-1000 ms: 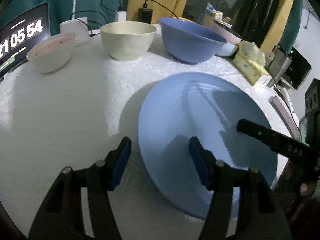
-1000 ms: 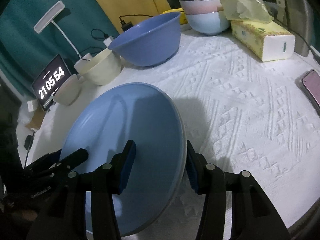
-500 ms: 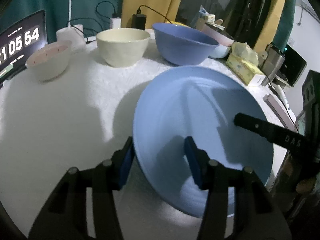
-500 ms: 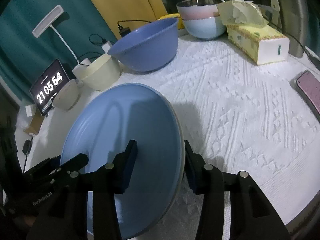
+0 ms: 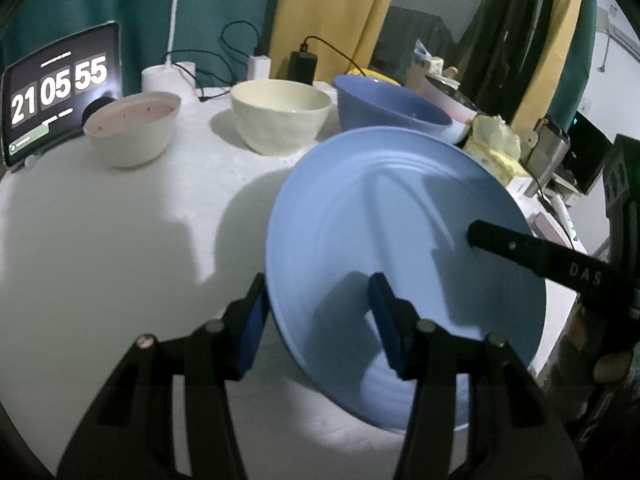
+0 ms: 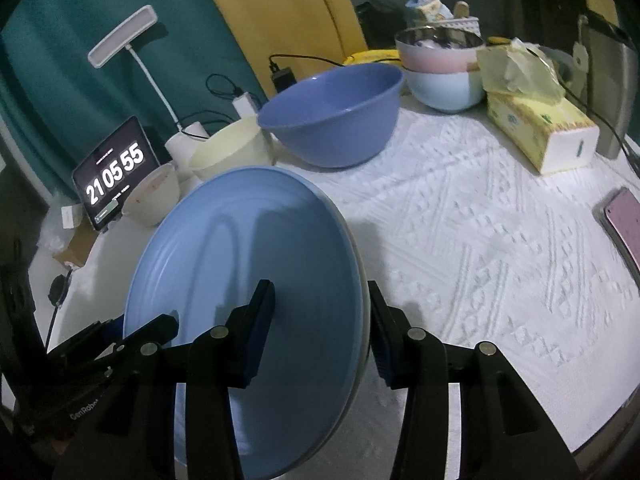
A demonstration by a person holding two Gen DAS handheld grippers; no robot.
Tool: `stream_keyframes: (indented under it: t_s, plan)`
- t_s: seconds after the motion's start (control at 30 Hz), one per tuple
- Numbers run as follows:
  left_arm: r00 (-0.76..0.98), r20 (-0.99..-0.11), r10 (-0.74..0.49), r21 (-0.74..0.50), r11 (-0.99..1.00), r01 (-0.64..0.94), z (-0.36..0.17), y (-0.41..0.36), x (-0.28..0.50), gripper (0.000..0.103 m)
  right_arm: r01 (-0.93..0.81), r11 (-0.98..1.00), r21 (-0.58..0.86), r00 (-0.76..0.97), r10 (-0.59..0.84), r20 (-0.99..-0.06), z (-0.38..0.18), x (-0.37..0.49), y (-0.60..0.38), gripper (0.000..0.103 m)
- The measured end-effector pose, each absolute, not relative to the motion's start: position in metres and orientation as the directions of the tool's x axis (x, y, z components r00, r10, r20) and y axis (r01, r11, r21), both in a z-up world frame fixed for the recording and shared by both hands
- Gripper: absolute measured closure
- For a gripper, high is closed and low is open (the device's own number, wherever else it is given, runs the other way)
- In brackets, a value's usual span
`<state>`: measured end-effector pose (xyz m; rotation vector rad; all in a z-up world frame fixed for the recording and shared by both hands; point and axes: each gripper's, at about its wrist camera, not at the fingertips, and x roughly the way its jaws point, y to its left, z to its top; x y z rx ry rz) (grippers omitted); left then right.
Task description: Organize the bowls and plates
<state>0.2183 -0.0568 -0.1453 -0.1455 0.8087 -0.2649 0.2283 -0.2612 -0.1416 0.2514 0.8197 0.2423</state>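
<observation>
1. On the counter (image 6: pixel 460 216), covered by a white textured cloth, a large blue plate (image 5: pixel 400 240) is held tilted, with its left edge raised clear of the cloth.
2. Left gripper (image 5: pixel 320 320): the jaws straddle the plate's left rim, one pad under it and one on its upper face, pinching the rim.
3. Right gripper (image 6: pixel 320 328): the jaws straddle the opposite rim of the same plate in the same manner, pinching it.
4. Behind the plate stand three bowls in a row: a pink-speckled white bowl (image 5: pixel 132 132), a cream bowl (image 5: pixel 280 114) and a deep blue bowl (image 6: pixel 332 116).
5. Beyond the blue bowl, a pink bowl (image 6: pixel 436 54) is nested in a pale blue bowl (image 6: pixel 444 88).
6. Just beside that stack lies a yellow tissue box (image 6: pixel 540 132); a phone (image 6: pixel 624 224) lies near the counter's right edge.
7. A clock display (image 5: pixel 60 88) and a white desk lamp (image 6: pixel 120 36) stand at the far left.
</observation>
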Motion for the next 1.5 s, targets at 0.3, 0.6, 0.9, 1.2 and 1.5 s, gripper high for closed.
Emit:
stream_keyframes:
  t_s: [0.3, 0.6, 0.9, 1.2, 1.5]
  plan:
    - [0.682, -0.680, -0.268, -0.251, 0.960, 0.126, -0.142, -0.029, 0.219, 0.052, -0.162, 0.941, 0.298, 0.655, 0.328, -0.681, -0.132, 0.238, -0.235, 0.057]
    - [0.706, -0.665, -0.244, -0.271, 0.960, 0.075, -0.141, 0.001, 0.220, 0.052, -0.210, 0.937, 0.279, 0.645, 0.347, -0.681, -0.125, 0.247, -0.204, 0.057]
    - [0.708, -0.668, -0.228, -0.311, 0.950, 0.013, -0.153, 0.038, 0.220, 0.052, -0.249, 0.936, 0.250, 0.610, 0.352, -0.710, -0.131, 0.255, -0.164, 0.058]
    - [0.705, -0.686, -0.182, -0.307, 0.950, -0.053, -0.161, 0.084, 0.218, 0.052, -0.301, 0.921, 0.247, 0.568, 0.381, -0.730, -0.141, 0.262, -0.115, 0.058]
    - [0.700, -0.705, -0.114, -0.264, 0.959, -0.109, -0.167, 0.109, 0.214, 0.051, -0.339, 0.902, 0.266, 0.518, 0.415, -0.748, -0.150, 0.274, -0.081, 0.058]
